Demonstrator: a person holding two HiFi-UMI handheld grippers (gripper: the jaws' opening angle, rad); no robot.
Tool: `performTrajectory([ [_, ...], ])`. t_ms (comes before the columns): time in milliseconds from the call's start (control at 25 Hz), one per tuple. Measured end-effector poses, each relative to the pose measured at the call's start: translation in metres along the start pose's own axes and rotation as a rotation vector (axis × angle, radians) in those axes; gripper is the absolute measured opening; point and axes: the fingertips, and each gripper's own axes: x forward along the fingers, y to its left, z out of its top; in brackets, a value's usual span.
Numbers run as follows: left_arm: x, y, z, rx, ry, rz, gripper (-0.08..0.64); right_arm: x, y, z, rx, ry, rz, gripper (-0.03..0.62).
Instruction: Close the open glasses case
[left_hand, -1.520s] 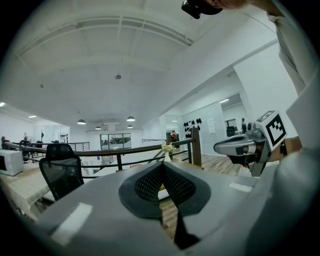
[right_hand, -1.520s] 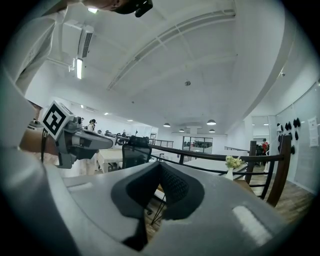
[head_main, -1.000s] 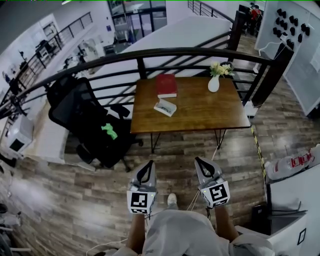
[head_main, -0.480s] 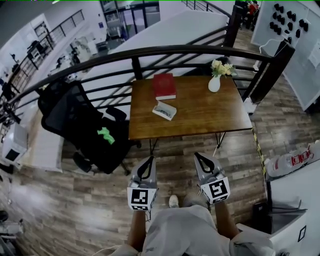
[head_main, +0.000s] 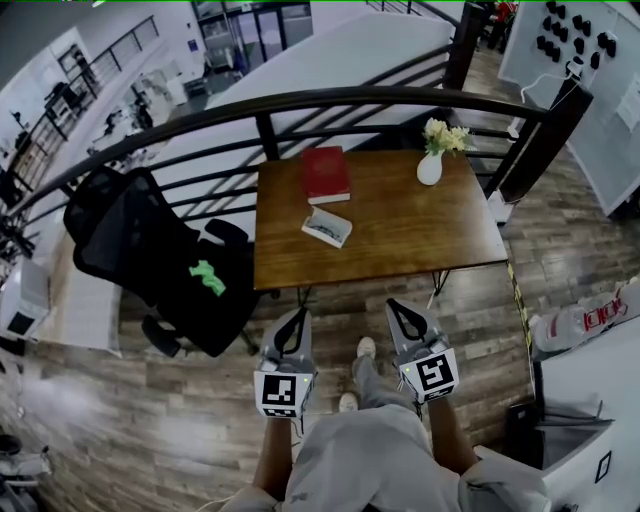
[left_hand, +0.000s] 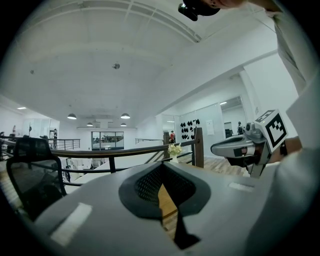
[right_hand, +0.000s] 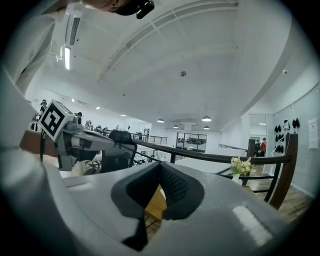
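The glasses case (head_main: 326, 227) lies open on the brown wooden table (head_main: 400, 240), near the table's left half, pale with dark glasses inside. Both grippers are held low in front of the person, well short of the table's near edge. My left gripper (head_main: 299, 314) and right gripper (head_main: 393, 305) point toward the table, each with its jaws together and nothing between them. In the left gripper view my left gripper (left_hand: 166, 202) frames a strip of tabletop; the right gripper (right_hand: 150, 210) does the same in its own view.
A red book (head_main: 327, 173) lies behind the case and a white vase of flowers (head_main: 430, 160) stands at the back right. A black railing (head_main: 300, 100) curves behind the table. A black office chair (head_main: 150, 250) with a green thing (head_main: 207, 277) stands left of it.
The person has stepped toward the table, so it sits nearer and lower in the head view. A foot now shows between the grippers, which kept their pose.
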Motion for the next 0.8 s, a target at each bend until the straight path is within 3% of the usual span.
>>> performTrajectory([
  [360, 0.052, 0.032, 0.003, -0.012, 0.01, 0.014, 0.02, 0.056, -0.032, 0.004, 0.015, 0.004, 0.007, 0.003],
  [800, 0.131, 0.063, 0.016, -0.004, 0.015, 0.057, 0.02, 0.129, -0.08, 0.007, 0.039, -0.01, 0.074, 0.004],
])
